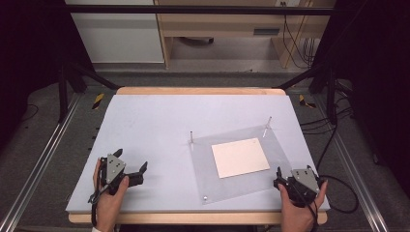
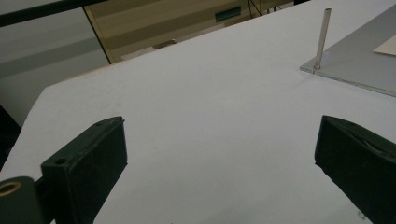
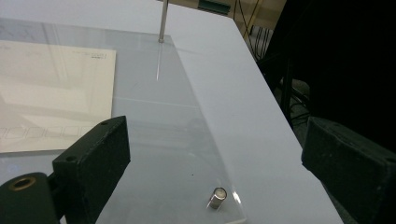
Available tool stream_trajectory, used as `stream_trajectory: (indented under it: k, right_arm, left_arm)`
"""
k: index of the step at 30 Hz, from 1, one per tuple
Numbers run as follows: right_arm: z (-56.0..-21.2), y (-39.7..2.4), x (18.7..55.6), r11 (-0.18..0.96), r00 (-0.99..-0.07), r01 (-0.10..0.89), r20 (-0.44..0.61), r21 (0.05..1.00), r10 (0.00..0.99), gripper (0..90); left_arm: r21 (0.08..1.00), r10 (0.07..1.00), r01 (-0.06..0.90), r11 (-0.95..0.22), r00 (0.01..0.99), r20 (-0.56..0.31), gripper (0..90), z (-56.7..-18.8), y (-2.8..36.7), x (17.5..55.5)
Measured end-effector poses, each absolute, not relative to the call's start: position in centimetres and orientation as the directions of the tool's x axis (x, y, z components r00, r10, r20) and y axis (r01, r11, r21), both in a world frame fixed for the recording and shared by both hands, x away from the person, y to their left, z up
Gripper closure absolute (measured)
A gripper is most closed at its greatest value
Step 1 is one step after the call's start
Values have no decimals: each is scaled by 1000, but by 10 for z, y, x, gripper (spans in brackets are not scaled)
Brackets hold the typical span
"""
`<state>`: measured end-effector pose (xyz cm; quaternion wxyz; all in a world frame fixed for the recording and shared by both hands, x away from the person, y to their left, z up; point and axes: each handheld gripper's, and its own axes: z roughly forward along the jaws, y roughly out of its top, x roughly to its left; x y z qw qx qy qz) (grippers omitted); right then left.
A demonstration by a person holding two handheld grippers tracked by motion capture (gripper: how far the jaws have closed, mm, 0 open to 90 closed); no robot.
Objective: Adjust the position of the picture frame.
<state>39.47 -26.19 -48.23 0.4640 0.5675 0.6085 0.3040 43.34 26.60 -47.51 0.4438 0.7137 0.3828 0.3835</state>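
A clear plate [image 1: 241, 166] lies flat on the pale worktop [image 1: 154, 125], turned a little askew to its edges, and serves as the landmark here. A cream square sheet [image 1: 240, 157] rests at the middle of the plate. Thin metal pins stand upright at the plate's two far corners: one at the far left corner [image 1: 192, 137], one at the far right corner [image 1: 267, 126]. A short metal stud [image 1: 206, 197] sits at the plate's near left corner, and another stud [image 3: 217, 197] stands at its near right corner, seen close up in the right gripper view.

The left claw [image 1: 129, 166] is well to the left of the plate, low over bare worktop near the front edge, held in the person's left hand [image 1: 107, 195]. Its jaws stand wide apart with nothing between them; in the left gripper view they frame empty worktop, with the plate's far left pin [image 2: 322, 37] off to the upper right.

The right claw [image 1: 279, 177] is just beside the plate's near right corner, held in the person's right hand [image 1: 296, 208]. Its jaws are also spread apart and grip nothing. In the right gripper view they straddle the plate's near right corner [image 3: 187, 140], with the stud between them but untouched, the cream sheet [image 3: 51, 93] to the left and the far right pin [image 3: 163, 21] beyond.
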Motion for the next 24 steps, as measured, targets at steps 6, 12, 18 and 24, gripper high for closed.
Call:
stream_trajectory:
  k: [6,12,18,24]
  right_arm:
    - [-479,-255,392,194,82,365,-239,910,967,88]
    - [-460,-242,398,324,22,280,-344,904,939,67]
    - [-416,-227,418,420,-100,290,-409,860,907,69]
    - [-399,-218,445,477,-232,322,-420,818,877,187]
  left_arm:
    - [908,853,190,-373,455,256,21,-464,252,435]
    - [910,811,207,-360,552,195,23,-443,227,442]
    - [889,758,241,-390,632,161,24,-422,200,457]
    - [862,714,267,-432,685,146,24,-412,180,475]
